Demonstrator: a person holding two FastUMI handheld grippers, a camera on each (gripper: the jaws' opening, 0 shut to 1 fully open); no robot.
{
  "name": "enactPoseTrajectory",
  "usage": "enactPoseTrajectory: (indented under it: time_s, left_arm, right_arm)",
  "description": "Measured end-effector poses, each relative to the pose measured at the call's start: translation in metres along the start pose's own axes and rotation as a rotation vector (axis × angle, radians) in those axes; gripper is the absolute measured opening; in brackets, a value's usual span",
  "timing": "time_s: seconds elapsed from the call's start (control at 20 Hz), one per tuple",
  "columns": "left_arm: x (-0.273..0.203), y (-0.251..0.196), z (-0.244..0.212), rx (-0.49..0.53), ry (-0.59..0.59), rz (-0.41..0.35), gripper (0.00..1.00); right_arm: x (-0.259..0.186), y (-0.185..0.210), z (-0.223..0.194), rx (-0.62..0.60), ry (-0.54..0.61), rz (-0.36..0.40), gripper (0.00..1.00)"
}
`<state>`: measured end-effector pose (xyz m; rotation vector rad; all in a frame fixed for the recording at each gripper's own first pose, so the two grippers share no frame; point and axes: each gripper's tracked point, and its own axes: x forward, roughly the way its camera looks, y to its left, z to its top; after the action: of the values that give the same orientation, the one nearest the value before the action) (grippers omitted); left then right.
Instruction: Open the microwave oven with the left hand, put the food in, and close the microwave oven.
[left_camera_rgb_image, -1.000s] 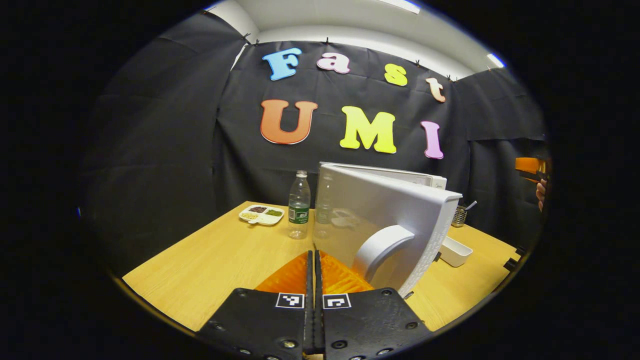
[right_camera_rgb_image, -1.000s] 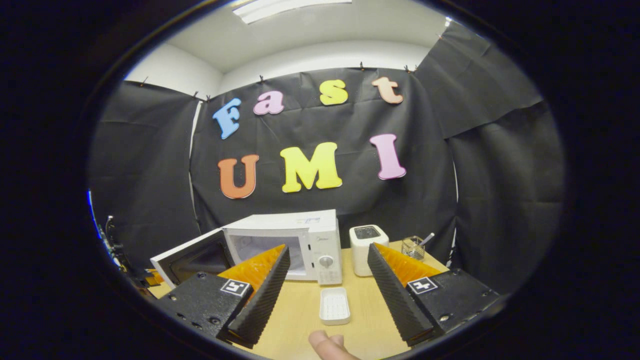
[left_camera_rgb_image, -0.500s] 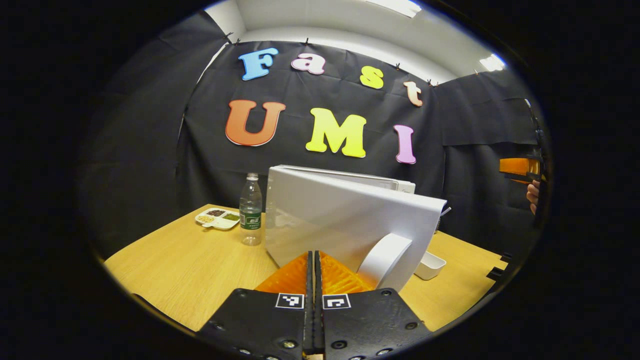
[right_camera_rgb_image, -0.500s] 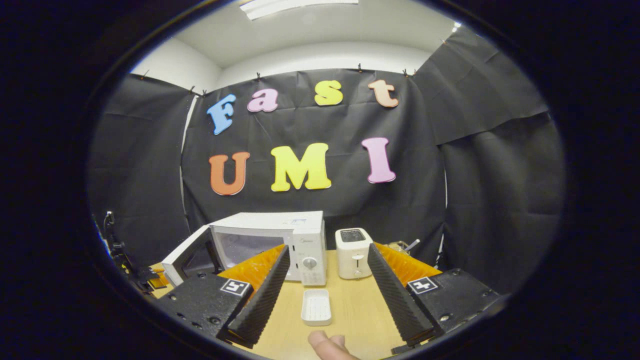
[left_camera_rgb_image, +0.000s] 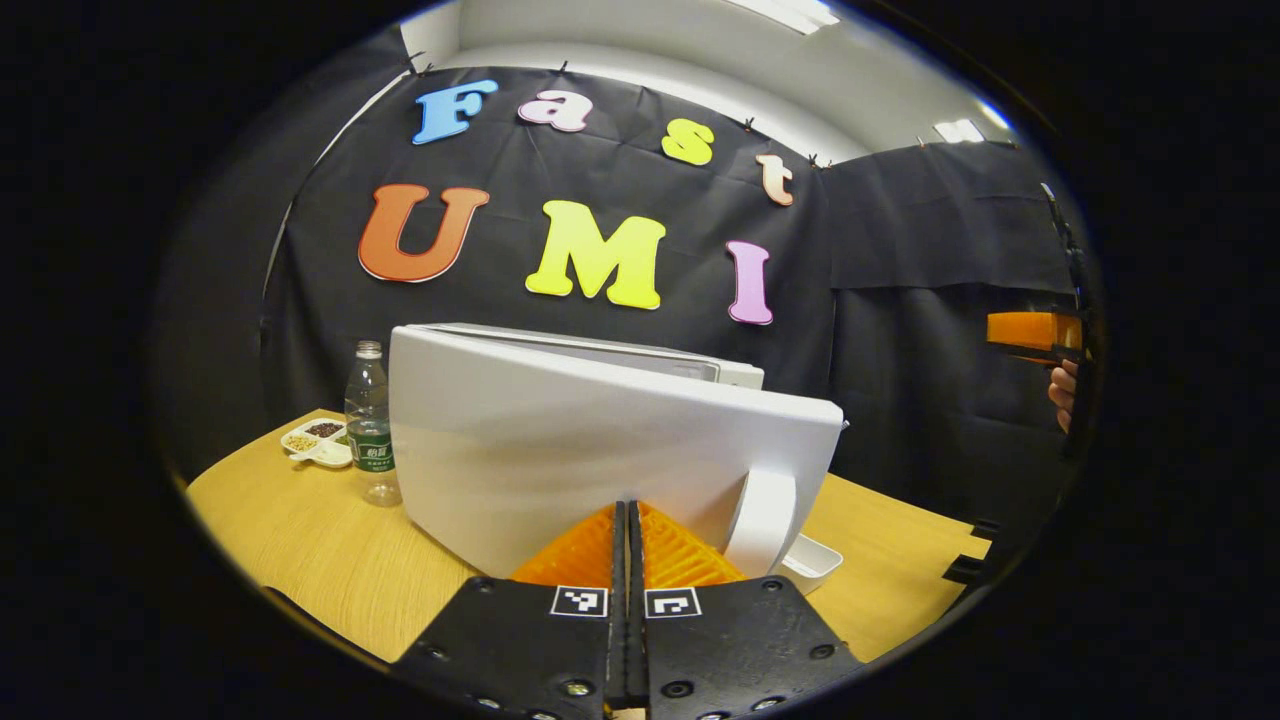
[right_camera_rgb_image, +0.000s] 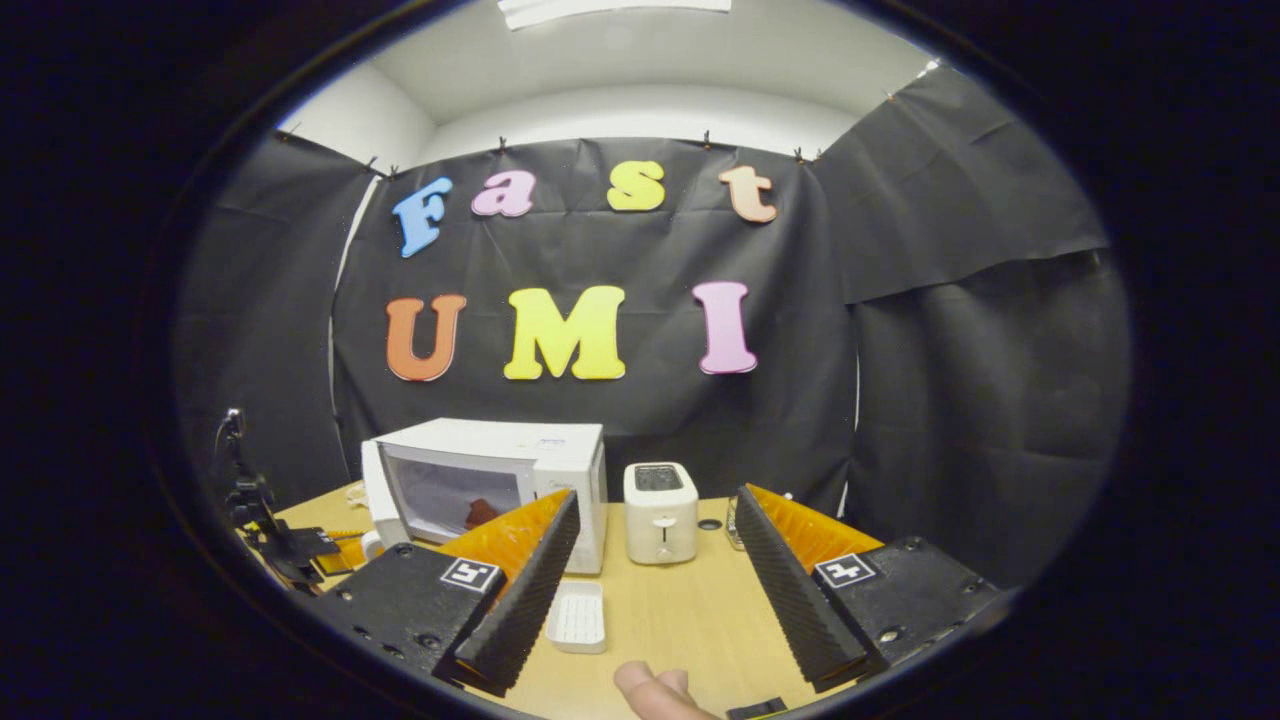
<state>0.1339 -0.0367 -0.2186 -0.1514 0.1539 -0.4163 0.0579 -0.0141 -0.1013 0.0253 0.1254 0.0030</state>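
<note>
The white microwave (right_camera_rgb_image: 485, 480) stands at the back left of the wooden table (right_camera_rgb_image: 680, 620), its door almost closed. Something red (right_camera_rgb_image: 480, 512) shows inside through the window. In the left gripper view the door's outer face (left_camera_rgb_image: 560, 440) is close in front, with its curved handle (left_camera_rgb_image: 765, 515) at the right. My left gripper (left_camera_rgb_image: 628, 508) is shut, its tips at the door face just left of the handle, nothing between them. My right gripper (right_camera_rgb_image: 657, 495) is held open and empty above the table, well back from the microwave. A thumb (right_camera_rgb_image: 655, 690) shows below it.
A white toaster (right_camera_rgb_image: 660, 510) stands right of the microwave, and a glass (right_camera_rgb_image: 735, 520) beyond it. A small white tray (right_camera_rgb_image: 578, 617) lies on the table in front. Left of the microwave are a water bottle (left_camera_rgb_image: 370, 425) and a divided dish (left_camera_rgb_image: 318, 442).
The microwave door has swung from half open to almost closed, with my shut left gripper following it. The right gripper stayed open and drew back a little.
</note>
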Motion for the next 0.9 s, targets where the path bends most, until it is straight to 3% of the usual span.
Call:
enactPoseTrajectory:
  time_s: [0.05,0.1,0.45,0.9]
  left_arm:
    - [0.006,-0.006,-0.001,0.002,0.009,-0.007,0.10]
    - [0.012,-0.013,0.001,0.004,0.012,-0.020,0.00]
    - [0.080,-0.031,0.003,0.060,0.045,0.015,0.00]
    - [0.167,0.000,-0.013,0.089,0.081,0.211,0.00]
  right_arm:
    - [0.003,-0.001,0.000,0.000,-0.003,0.009,0.99]
    - [0.006,-0.002,0.001,0.005,-0.003,0.014,0.99]
    - [0.028,-0.030,-0.010,0.048,0.012,0.022,0.99]
    - [0.040,-0.061,-0.022,0.083,0.029,0.014,0.99]
